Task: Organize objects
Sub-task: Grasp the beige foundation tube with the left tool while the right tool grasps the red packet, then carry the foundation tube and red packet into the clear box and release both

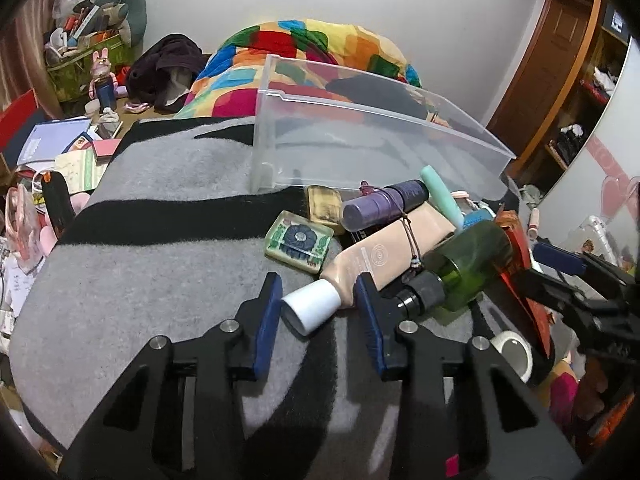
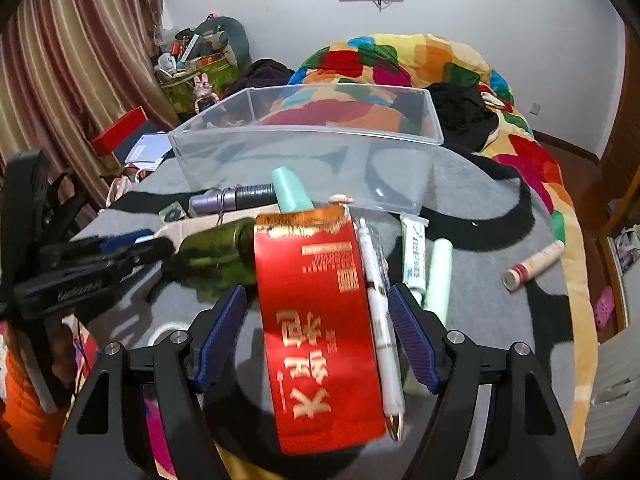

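A clear plastic bin (image 1: 360, 136) stands on the grey and black blanket (image 1: 160, 272), empty as far as I see; it also shows in the right wrist view (image 2: 304, 152). My left gripper (image 1: 318, 300) is open around the white cap (image 1: 314, 306) of a beige tube (image 1: 384, 256). A green bottle (image 1: 464, 268), a purple tube (image 1: 384, 204) and a mint tube (image 1: 442, 196) lie in the pile. My right gripper (image 2: 316, 332) is open around a red packet (image 2: 316, 320) and a white pen (image 2: 380, 320).
A green floral block (image 1: 299, 240) and a gold tin (image 1: 325, 204) lie by the bin. A white tube (image 2: 414, 256), a pale green stick (image 2: 438, 276) and a red-capped tube (image 2: 532, 264) lie to the right. A colourful quilt (image 2: 400, 64) lies behind. A tape roll (image 1: 514, 352) sits low right.
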The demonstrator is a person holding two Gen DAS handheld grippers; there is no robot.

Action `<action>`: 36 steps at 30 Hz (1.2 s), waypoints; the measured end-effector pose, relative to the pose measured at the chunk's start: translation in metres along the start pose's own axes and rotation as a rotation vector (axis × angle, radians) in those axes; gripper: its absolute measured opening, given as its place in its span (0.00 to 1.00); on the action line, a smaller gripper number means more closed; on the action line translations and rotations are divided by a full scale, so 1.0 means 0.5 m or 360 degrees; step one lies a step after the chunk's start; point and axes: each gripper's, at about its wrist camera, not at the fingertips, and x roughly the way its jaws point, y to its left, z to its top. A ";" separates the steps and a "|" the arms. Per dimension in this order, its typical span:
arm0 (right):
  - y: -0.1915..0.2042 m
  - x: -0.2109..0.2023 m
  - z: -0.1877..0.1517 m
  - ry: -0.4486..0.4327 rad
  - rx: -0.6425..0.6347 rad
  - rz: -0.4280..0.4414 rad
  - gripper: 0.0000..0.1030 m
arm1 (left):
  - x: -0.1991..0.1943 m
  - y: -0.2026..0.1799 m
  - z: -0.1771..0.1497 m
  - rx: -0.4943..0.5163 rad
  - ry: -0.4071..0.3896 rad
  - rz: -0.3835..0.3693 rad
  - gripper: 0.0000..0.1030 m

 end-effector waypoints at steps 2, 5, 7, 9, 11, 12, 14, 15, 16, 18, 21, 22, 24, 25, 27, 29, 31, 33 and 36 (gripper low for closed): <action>-0.002 0.008 0.004 0.0012 0.0016 0.0006 0.63 | -0.007 0.003 -0.006 -0.0010 -0.0012 -0.0006 0.36; -0.007 0.027 0.011 0.0048 0.0044 0.0025 0.53 | -0.017 0.006 -0.012 -0.0028 -0.0027 -0.0001 0.35; -0.006 0.027 0.014 0.0035 0.0043 0.0011 0.50 | -0.027 0.006 -0.017 -0.0039 -0.0042 -0.0005 0.33; -0.006 0.026 0.015 0.0024 0.0055 0.0029 0.50 | -0.037 0.004 -0.016 -0.0040 -0.0059 -0.0001 0.33; -0.005 0.022 0.013 0.0013 0.0055 0.0032 0.50 | -0.049 0.002 -0.014 -0.0034 -0.0080 0.0012 0.33; -0.004 0.019 0.012 0.0001 0.0053 0.0022 0.50 | -0.054 0.002 -0.013 -0.0030 -0.0091 0.0016 0.33; -0.004 0.012 0.012 -0.0018 0.0054 0.0016 0.50 | -0.070 0.001 -0.010 -0.0024 -0.0119 0.0023 0.32; -0.005 0.006 0.013 -0.0029 0.0060 0.0015 0.50 | -0.077 -0.001 -0.009 -0.0019 -0.0136 0.0024 0.31; -0.006 0.002 0.013 -0.0040 0.0066 0.0013 0.50 | -0.086 -0.002 -0.006 -0.0015 -0.0156 0.0024 0.31; -0.010 -0.010 0.016 -0.0067 0.0079 0.0006 0.50 | -0.103 -0.005 0.002 -0.0006 -0.0195 0.0030 0.29; -0.017 -0.026 0.022 -0.0105 0.0097 -0.0001 0.50 | -0.123 -0.009 0.015 0.0001 -0.0239 0.0026 0.25; -0.018 -0.031 0.024 -0.0116 0.0101 -0.0003 0.50 | -0.129 -0.012 0.021 0.0012 -0.0259 0.0033 0.25; -0.019 -0.038 0.028 -0.0132 0.0102 -0.0004 0.50 | -0.142 -0.016 0.031 0.0031 -0.0288 0.0040 0.24; -0.018 -0.042 0.029 -0.0142 0.0101 -0.0008 0.50 | -0.147 -0.017 0.035 0.0035 -0.0298 0.0039 0.24; -0.018 -0.047 0.033 -0.0154 0.0100 -0.0012 0.50 | -0.157 -0.021 0.040 0.0046 -0.0312 0.0031 0.23; -0.018 -0.052 0.033 -0.0165 0.0100 -0.0013 0.50 | -0.163 -0.026 0.046 0.0058 -0.0319 0.0026 0.22; -0.020 -0.058 0.038 -0.0184 0.0101 -0.0017 0.50 | -0.173 -0.033 0.052 0.0080 -0.0336 0.0037 0.22; -0.023 -0.063 0.044 -0.0201 0.0106 -0.0013 0.50 | -0.185 -0.040 0.060 0.0105 -0.0364 0.0048 0.21; -0.027 -0.069 0.055 -0.0223 0.0108 -0.0017 0.50 | -0.195 -0.050 0.082 0.0127 -0.0392 0.0032 0.20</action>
